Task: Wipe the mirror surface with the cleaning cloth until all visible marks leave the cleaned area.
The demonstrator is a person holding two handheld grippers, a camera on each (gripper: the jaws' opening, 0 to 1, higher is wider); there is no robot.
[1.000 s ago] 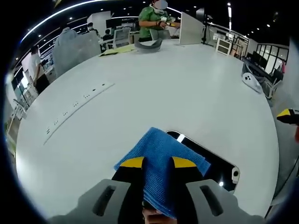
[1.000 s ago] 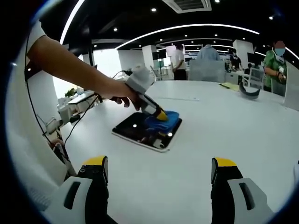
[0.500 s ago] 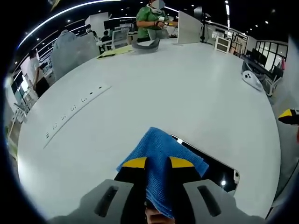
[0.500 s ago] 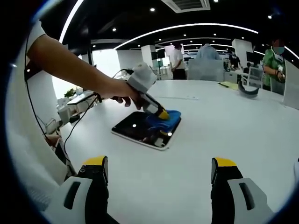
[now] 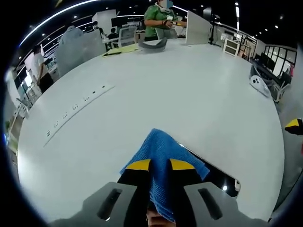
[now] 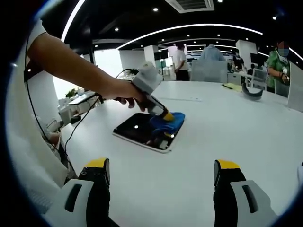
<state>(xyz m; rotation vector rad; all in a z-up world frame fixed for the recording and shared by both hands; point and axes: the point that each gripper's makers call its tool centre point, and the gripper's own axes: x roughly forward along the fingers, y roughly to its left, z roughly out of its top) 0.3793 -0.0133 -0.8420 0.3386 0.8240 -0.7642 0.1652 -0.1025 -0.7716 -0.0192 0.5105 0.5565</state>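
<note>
The left gripper [image 5: 161, 165] has its two yellow-tipped jaws closed on one blue cleaning cloth [image 5: 163, 153], which is bunched between them and spreads out ahead of the tips. In the right gripper view the same left gripper [image 6: 165, 117] is held in a person's hand [image 6: 124, 92] with a bare forearm reaching in from the left, and the cloth [image 6: 169, 122] is pressed down on the far end of the mirror [image 6: 137, 131]. The mirror is one dark rectangular panel with a pale rim, lying flat on the white table [image 6: 227, 137]; in the left gripper view a strip of its dark glass [image 5: 215, 175] shows beside and beyond the cloth, with small bright ceiling reflections on it. Whether any marks are on the glass cannot be told from either view

The right gripper [image 6: 161, 172] hangs over the table nearer the camera, well apart from the mirror, its two jaws spread wide with nothing between them. One yellow tip of it [image 5: 292, 124] shows at the right edge of the left gripper view

Farther out on the table [image 5: 156, 90] lie one long flush socket strip [image 5: 78, 112], one white object [image 5: 258, 85] near the right edge, and one grey curved object [image 5: 151, 45] with a yellow-green sheet [image 5: 120, 48] beside it at the far side. A person in a green top [image 5: 158, 19] stands past that edge
</note>
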